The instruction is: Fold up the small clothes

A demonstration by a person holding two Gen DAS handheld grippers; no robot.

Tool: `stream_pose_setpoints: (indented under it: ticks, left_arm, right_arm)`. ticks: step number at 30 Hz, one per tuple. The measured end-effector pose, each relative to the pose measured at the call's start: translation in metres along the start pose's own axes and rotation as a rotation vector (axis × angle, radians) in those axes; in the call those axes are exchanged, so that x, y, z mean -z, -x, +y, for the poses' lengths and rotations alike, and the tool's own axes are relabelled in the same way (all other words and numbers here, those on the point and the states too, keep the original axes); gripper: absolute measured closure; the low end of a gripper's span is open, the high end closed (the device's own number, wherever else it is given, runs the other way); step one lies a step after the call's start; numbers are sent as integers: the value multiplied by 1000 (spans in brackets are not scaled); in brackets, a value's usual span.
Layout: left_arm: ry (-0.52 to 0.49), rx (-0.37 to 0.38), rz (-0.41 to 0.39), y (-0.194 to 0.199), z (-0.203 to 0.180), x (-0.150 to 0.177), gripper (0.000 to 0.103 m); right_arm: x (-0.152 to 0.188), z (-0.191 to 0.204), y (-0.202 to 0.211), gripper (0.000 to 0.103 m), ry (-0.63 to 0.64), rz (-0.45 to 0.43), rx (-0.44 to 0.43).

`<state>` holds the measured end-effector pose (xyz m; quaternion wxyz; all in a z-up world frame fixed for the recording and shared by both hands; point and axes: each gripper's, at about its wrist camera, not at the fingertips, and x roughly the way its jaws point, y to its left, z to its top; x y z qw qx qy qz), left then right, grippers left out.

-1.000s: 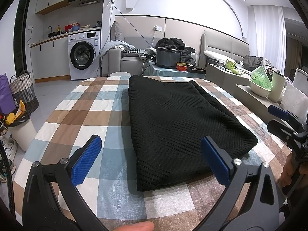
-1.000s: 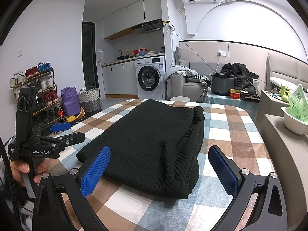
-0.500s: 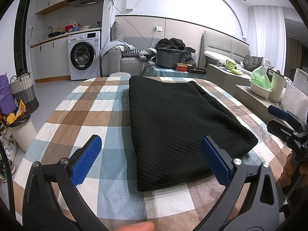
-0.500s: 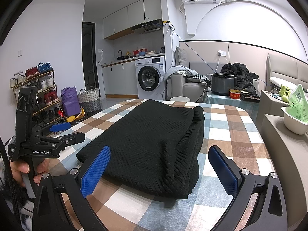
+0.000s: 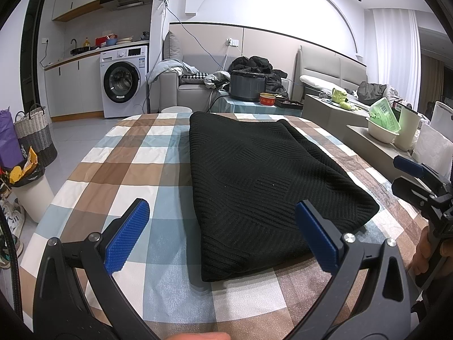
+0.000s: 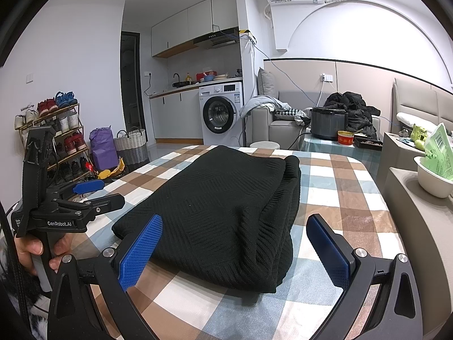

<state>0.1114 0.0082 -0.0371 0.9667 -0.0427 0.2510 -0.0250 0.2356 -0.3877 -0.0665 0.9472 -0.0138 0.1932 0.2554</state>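
Observation:
A black knitted garment [image 5: 260, 175] lies folded into a thick long rectangle on the checked tablecloth [image 5: 119, 170]. It also shows in the right wrist view [image 6: 226, 209]. My left gripper [image 5: 223, 235] is open and empty, held just short of the garment's near end. My right gripper [image 6: 235, 249] is open and empty, held just short of the garment's near corner. The left gripper shows in the right wrist view [image 6: 93, 192] at the left, above the table edge. The right gripper shows in the left wrist view [image 5: 410, 172] at the far right.
A ledge on the right of the table holds a white bowl [image 5: 382, 133] with a green packet and a cream cup. A bin [image 5: 31, 195], baskets and a shoe rack [image 6: 53, 138] stand on the floor to the left. A side table with a cooker [image 5: 247, 86] is beyond.

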Motion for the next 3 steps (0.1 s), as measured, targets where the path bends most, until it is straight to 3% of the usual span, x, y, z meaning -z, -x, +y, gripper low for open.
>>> stream_pose_setpoints:
  ticks: [3]
  left_arm:
    - [-1, -2, 1, 0, 0, 0, 1]
  right_arm:
    - [0, 0, 0, 0, 0, 0, -1]
